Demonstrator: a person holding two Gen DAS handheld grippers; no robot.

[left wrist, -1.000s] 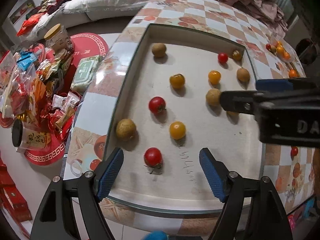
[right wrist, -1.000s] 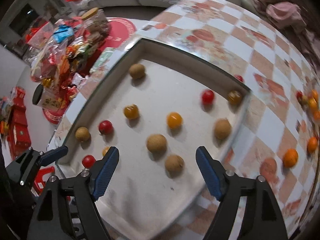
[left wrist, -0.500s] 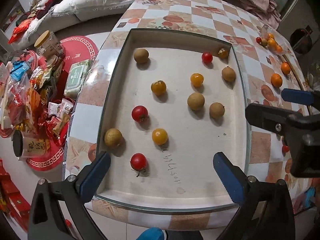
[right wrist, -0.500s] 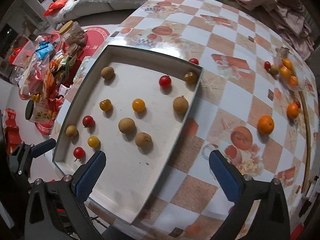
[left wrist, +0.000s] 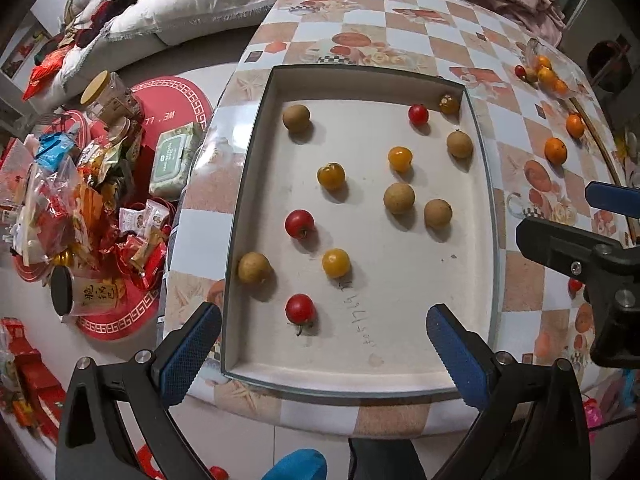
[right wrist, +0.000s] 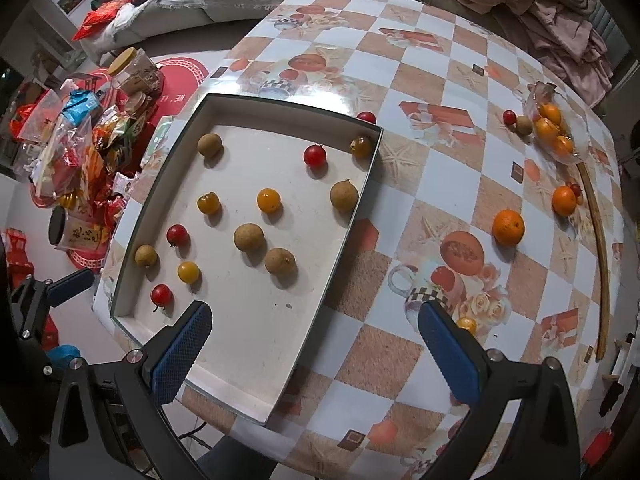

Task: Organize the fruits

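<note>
A shallow white tray point(left wrist: 256, 168) sits at the table's point(right wrist: 460, 80) near left corner, and all the sorted fruit lies loose on its floor, none of it touching. Along the tray's left edge are a brown longan point(left wrist: 254, 267) near the front and another point(left wrist: 296, 117) at the far left corner. Next come two red tomatoes point(left wrist: 300, 308), one near the front edge and one point(left wrist: 299, 224) further in, then two yellow tomatoes point(left wrist: 336, 263) in the middle. Further right sit an orange-yellow tomato point(left wrist: 400, 159), a pair of longans point(left wrist: 399, 198) just beside each other, and another longan point(left wrist: 459, 143) by the right edge. At the far right corner lie a red tomato point(left wrist: 418, 114) and a dark yellow one point(left wrist: 449, 104).

The left gripper point(left wrist: 324, 350) hangs over the tray's front edge, jaws spread wide with nothing between them. The right gripper point(right wrist: 314, 346) hovers over the tray's right front corner, jaws likewise wide apart and empty.

Right of the tray, two oranges point(right wrist: 508, 227) lie bare on the table. At its far right edge a clear bag point(right wrist: 560, 128) holds several small oranges, with a red tomato and a longan just beside it.
</note>
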